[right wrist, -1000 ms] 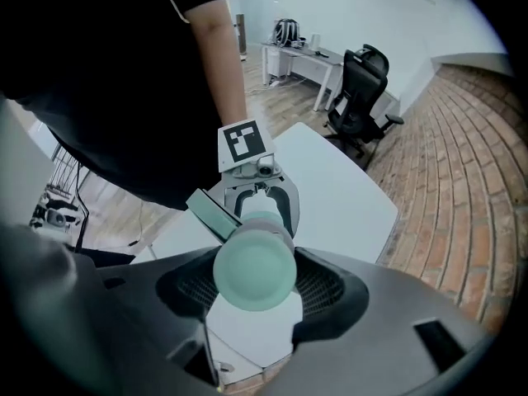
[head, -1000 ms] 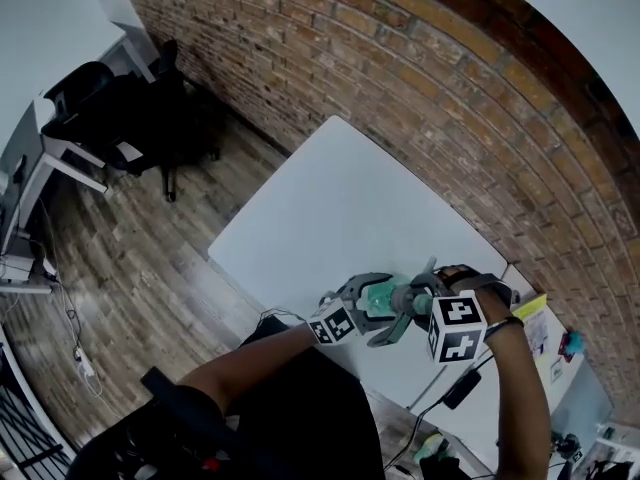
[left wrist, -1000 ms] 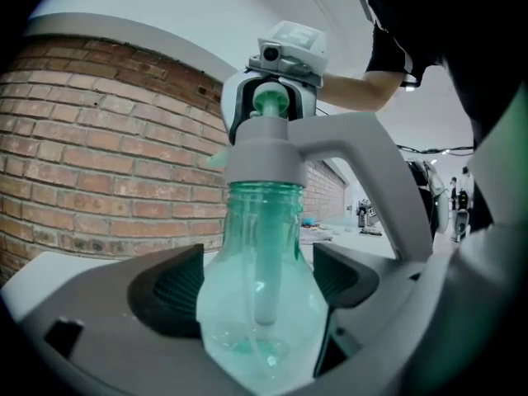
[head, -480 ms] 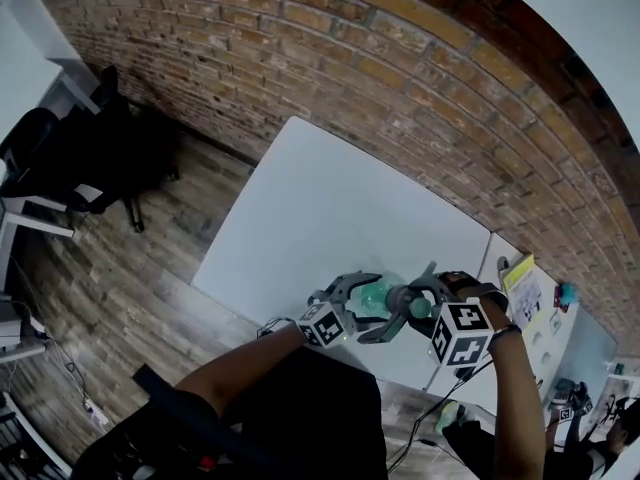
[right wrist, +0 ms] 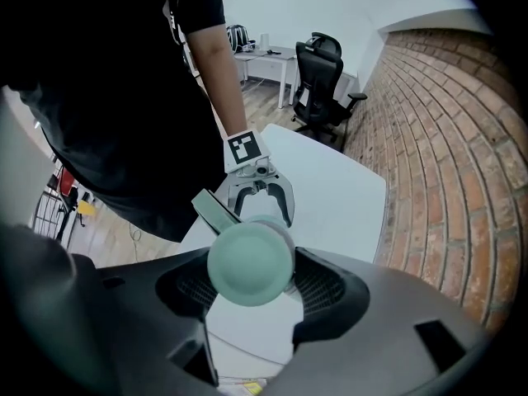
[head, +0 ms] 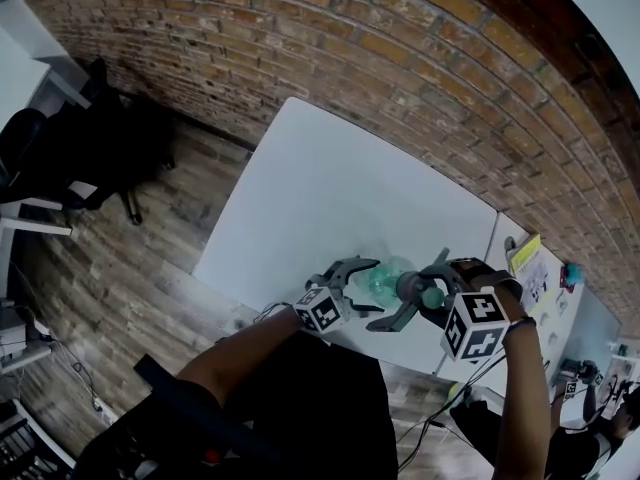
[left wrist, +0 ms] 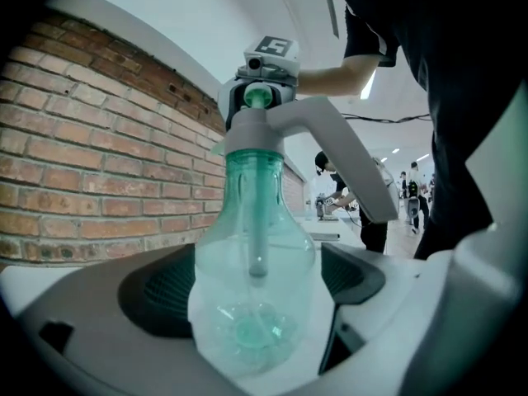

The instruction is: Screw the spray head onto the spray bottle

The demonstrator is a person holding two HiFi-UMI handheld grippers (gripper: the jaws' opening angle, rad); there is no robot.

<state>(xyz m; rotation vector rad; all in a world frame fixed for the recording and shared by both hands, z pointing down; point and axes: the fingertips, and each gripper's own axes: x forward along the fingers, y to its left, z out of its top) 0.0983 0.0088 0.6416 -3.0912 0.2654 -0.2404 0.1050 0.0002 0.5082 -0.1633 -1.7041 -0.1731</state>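
A clear green spray bottle (left wrist: pixel 252 246) stands upright on the white table (head: pixel 330 188). Its grey-and-green spray head (left wrist: pixel 272 122) sits on the neck. My left gripper (head: pixel 376 285) lies nearly level at the bottle's body, and its jaws have just been opening. The bottle (head: pixel 392 276) is still between them, with the pads (left wrist: pixel 157 291) standing off its sides. My right gripper (head: pixel 418 294) points straight down and is shut on the spray head (right wrist: pixel 250 262), whose round top fills the gap between its pads. The left gripper (right wrist: pixel 262 209) shows open below it.
A brick wall (head: pixel 420 78) runs along the table's far side. The table's near edge (head: pixel 260 293) is just under my arms. A second table (head: pixel 545 288) with small items adjoins on the right. Black office chairs (head: pixel 60 148) stand on the wooden floor at the left.
The left gripper's jaws have spread away from the bottle and the gripper has dropped a little. The right gripper has stayed on the spray head and rolled about it.
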